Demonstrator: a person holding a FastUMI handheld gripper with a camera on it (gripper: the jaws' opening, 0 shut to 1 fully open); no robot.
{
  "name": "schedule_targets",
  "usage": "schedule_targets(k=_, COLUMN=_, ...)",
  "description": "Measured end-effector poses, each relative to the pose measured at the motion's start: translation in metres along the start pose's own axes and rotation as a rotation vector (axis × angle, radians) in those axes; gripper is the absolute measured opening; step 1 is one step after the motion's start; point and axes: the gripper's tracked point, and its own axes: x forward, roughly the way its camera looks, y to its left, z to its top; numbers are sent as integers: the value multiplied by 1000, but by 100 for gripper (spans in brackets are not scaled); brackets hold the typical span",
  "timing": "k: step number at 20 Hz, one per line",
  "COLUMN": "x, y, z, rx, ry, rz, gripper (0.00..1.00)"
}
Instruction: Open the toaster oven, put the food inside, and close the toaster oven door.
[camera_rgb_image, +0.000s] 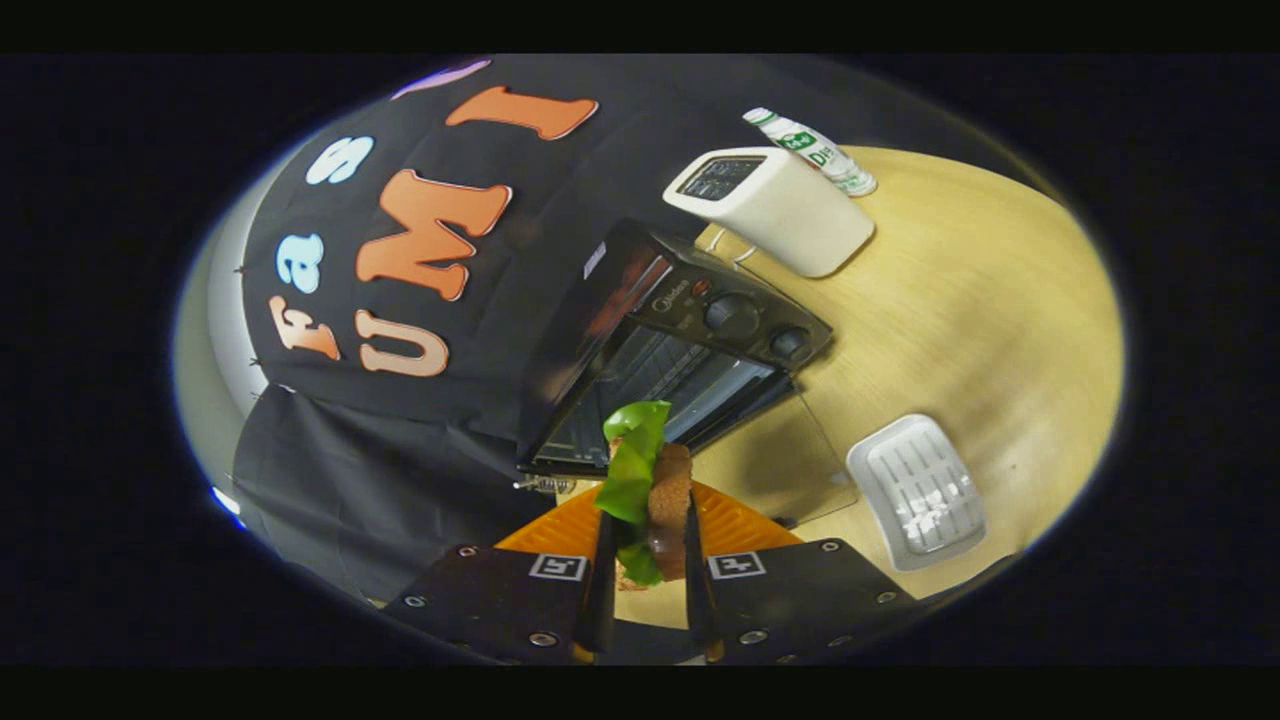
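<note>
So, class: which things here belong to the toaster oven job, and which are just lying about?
Job:
toaster oven, door open
sandwich, held between the fingers
gripper, shut on it

Lying about:
white toaster
bottle
white tray
orange tray
table

We're in a mocked-up kitchen booth: black toaster oven, white toaster and bottle on a wooden table, black cloth wall upper left.
</note>
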Motion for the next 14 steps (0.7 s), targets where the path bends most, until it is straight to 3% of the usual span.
schedule_targets(k=6, x=51, y=5, z=-12, rx=137, ry=-118, rz=12, gripper=30)
schedule_targets(k=14, x=116, y=4, z=15, rx=336, ry=-343, rz=-7, gripper=30)
